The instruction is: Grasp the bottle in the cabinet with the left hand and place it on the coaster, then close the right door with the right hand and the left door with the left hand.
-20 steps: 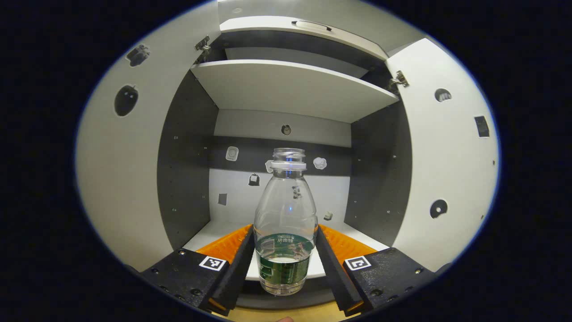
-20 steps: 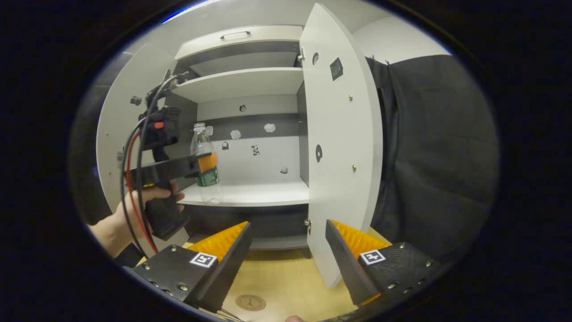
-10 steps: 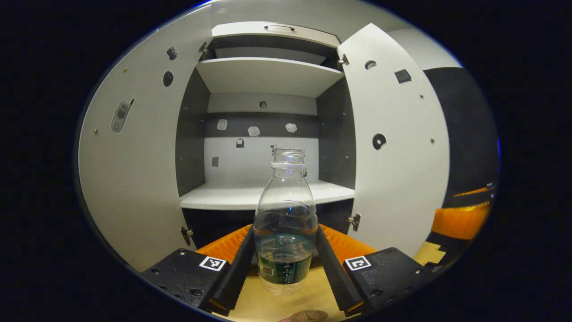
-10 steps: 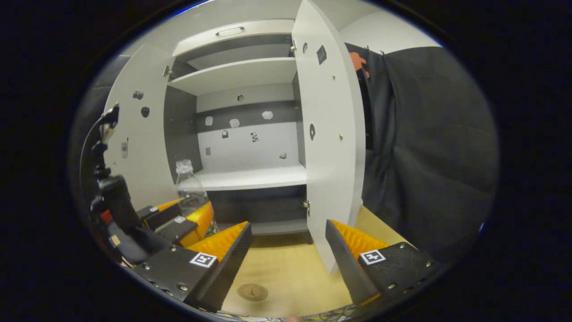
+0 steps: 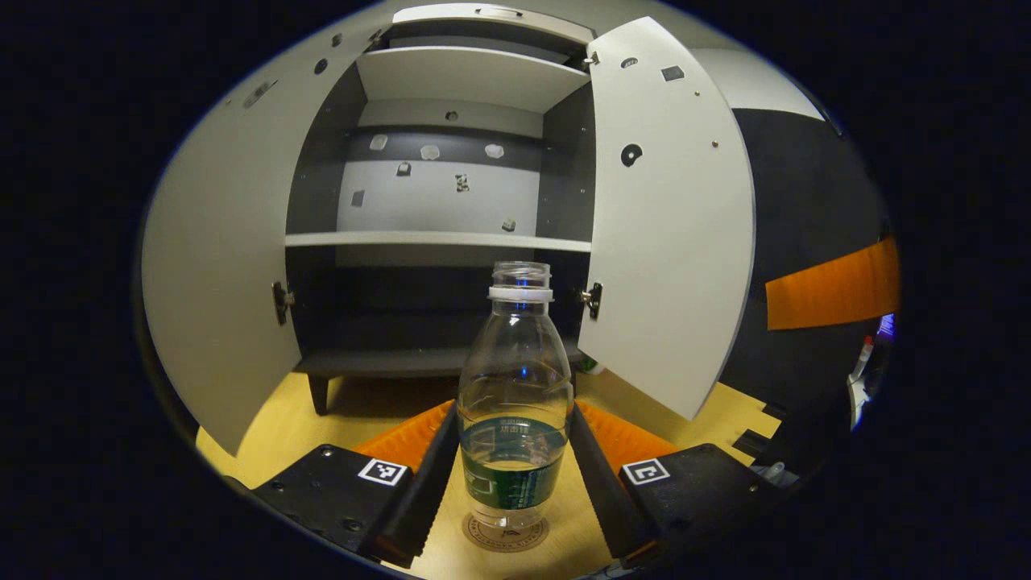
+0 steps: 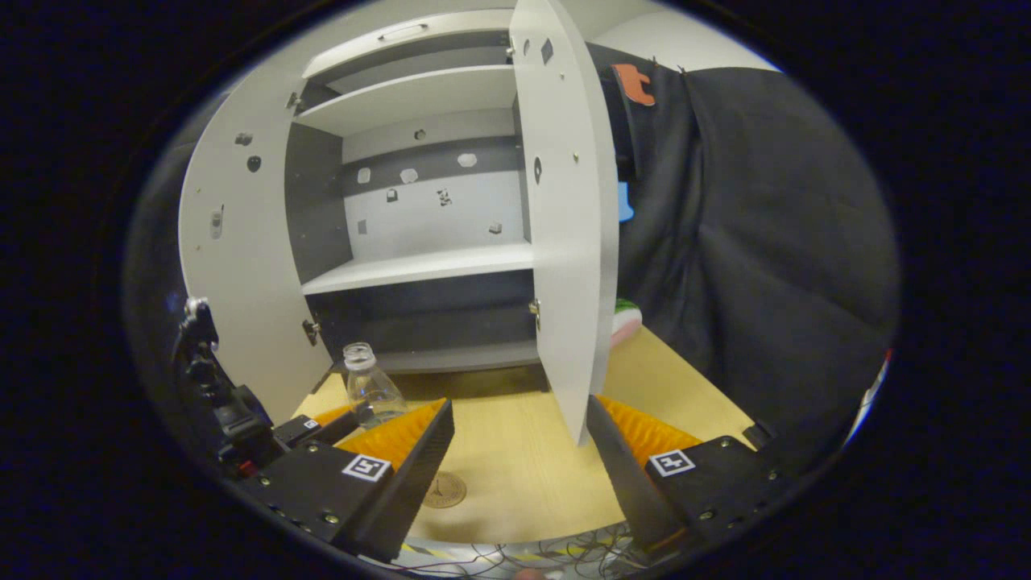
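Bottle (image 5: 514, 403) has come down out of the cabinet (image 5: 435, 240), now over the coaster (image 5: 506, 535), left gripper (image 5: 512, 467) pinching its labelled belly; thin, light, capless, so squeeze gently, keep it upright. Right gripper (image 6: 519, 451) spread wide, both doors beyond open

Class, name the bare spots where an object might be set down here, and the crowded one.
Free: middle shelf; tabletop before the right door. Crowded: the coaster, where the left claw holds the bottle.
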Demonstrator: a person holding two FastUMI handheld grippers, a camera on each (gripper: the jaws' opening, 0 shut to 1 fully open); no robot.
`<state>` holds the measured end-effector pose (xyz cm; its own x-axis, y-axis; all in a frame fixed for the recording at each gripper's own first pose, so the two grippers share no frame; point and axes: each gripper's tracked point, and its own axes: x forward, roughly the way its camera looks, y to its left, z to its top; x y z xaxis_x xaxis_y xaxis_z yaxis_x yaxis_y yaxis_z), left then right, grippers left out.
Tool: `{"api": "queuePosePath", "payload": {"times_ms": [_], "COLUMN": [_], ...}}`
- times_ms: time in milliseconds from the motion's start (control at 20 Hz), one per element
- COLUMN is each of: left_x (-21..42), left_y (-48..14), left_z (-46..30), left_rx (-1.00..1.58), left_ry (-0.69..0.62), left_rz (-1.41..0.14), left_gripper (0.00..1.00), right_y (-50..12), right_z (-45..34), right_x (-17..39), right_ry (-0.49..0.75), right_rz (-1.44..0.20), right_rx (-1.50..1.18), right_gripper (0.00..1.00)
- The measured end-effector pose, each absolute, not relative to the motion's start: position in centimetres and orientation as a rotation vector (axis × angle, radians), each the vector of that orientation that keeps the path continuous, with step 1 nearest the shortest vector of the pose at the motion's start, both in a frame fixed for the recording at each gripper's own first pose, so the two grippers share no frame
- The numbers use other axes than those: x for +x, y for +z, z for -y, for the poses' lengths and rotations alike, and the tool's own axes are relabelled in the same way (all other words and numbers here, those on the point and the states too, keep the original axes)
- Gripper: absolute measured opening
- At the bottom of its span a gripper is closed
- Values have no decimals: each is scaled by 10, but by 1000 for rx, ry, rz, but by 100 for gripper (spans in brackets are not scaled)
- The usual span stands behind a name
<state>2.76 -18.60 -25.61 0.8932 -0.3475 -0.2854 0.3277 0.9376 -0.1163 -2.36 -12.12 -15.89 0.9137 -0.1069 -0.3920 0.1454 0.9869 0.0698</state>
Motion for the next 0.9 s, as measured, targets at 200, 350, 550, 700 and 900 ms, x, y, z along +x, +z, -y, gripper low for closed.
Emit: {"api": "queuePosePath", "payload": {"times_ms": [200, 350, 550, 700, 900], "left_x": [25, 28, 28, 21, 17], "left_y": [-290, -306, -315, -322, -321], "left_z": [189, 194, 191, 188, 185], "left_rx": [-40, -23, -28, -32, -14], "left_ry": [-351, -355, -329, -325, -321], "left_rz": [-342, -355, -379, -385, -365], "left_gripper": [82, 82, 84, 82, 83], "right_y": [-175, -181, -187, -191, -192], "right_z": [122, 126, 131, 129, 124], "right_x": [-28, -32, -34, -34, -35], "right_ry": [-120, -120, -125, -116, -101], "right_rz": [-433, -452, -476, -489, -500], "right_rx": [102, 98, 99, 94, 90], "right_gripper": [100, 100, 100, 100, 100]}}
